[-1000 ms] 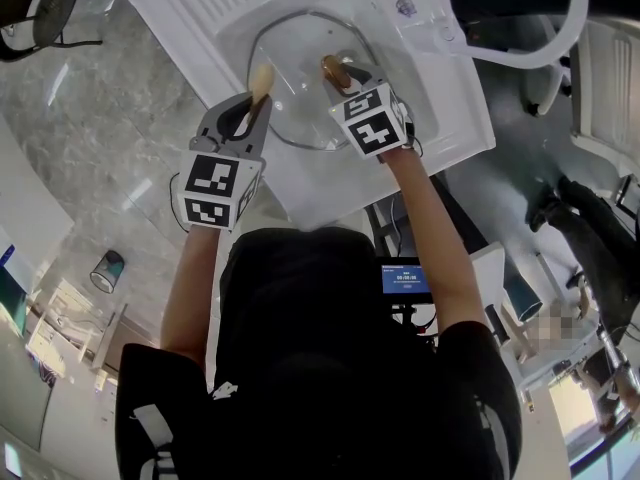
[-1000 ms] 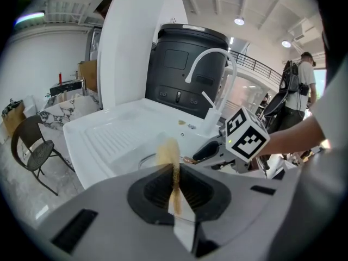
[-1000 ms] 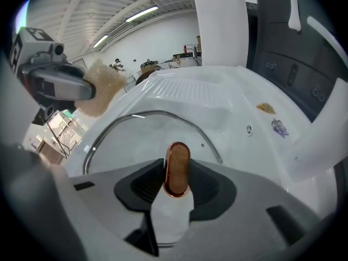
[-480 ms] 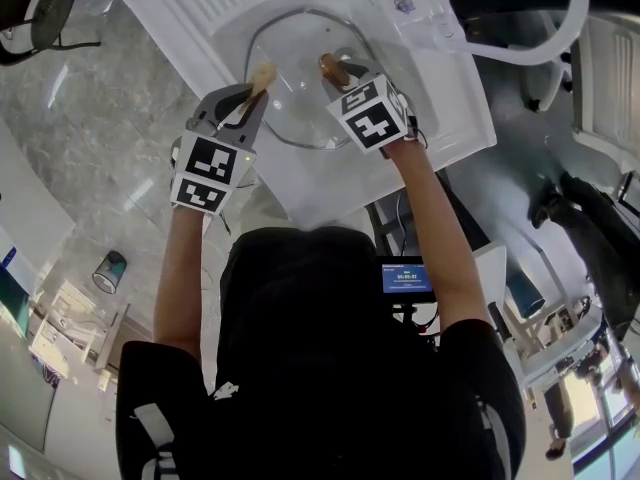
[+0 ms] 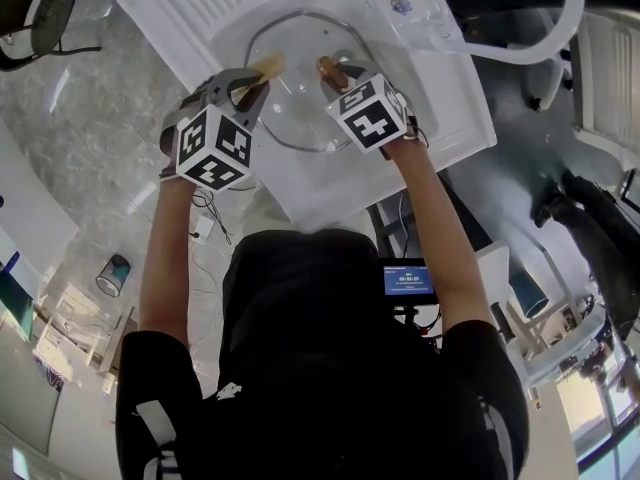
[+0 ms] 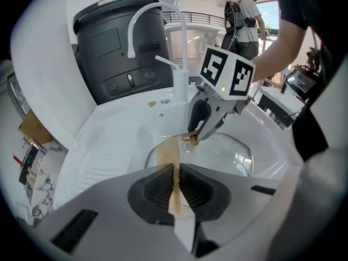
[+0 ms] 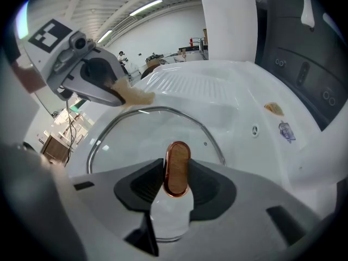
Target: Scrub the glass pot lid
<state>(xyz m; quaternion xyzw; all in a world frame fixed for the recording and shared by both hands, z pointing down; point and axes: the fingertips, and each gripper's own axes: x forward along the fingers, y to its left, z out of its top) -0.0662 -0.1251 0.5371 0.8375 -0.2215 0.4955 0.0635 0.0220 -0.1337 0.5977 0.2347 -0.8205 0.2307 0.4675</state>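
Down in the basin of the white sink [image 5: 440,118] lies the glass pot lid [image 5: 300,78], dome up. Its metal rim sits close to the basin walls on the far and left sides, so there is little free room around it. The right gripper [image 7: 177,170] has its fingers closed on the lid's wooden, copper-edged knob [image 7: 177,166] at the centre. The left gripper [image 6: 176,170] has its fingers narrowed on a thin tan sponge [image 6: 167,155], which sticks out over the lid's left rim, just beside the knob. Whether the sponge presses on the glass I cannot tell. A ribbed drainboard [image 5: 200,8] lies open to the left of the basin, and a white faucet [image 6: 152,10] arches behind it. In the head view both marker cubes cover the lid's near edge. In the right gripper view, that gripper's own body cuts the near rim off.
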